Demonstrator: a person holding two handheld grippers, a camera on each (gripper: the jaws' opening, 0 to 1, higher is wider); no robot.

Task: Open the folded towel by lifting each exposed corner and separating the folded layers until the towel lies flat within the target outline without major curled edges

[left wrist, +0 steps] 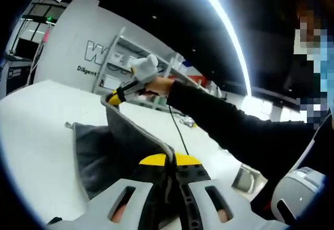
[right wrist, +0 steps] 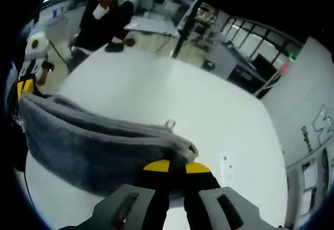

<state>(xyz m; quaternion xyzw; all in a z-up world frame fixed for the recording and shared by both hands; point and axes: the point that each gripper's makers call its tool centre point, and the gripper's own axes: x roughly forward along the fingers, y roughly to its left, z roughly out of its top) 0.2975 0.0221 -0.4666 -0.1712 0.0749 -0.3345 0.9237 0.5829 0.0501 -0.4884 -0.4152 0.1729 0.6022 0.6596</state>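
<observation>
1. Left gripper view: left gripper [left wrist: 171, 163], yellow-tipped, jaws pressed together on the hemmed edge of the dark grey terry towel [left wrist: 104, 149].
2. Same view: that edge runs up and away to the right gripper [left wrist: 114, 97], held by a person's hand [left wrist: 156, 85] in a black sleeve; its jaws pinch the far end.
3. Towel hangs stretched between both grippers, lifted off the white table [left wrist: 36, 131]; lower folds rest on it.
4. Right gripper view: right gripper [right wrist: 176, 168] clamped on towel [right wrist: 94, 141]; long axis runs leftward to the left gripper [right wrist: 25, 89].
</observation>
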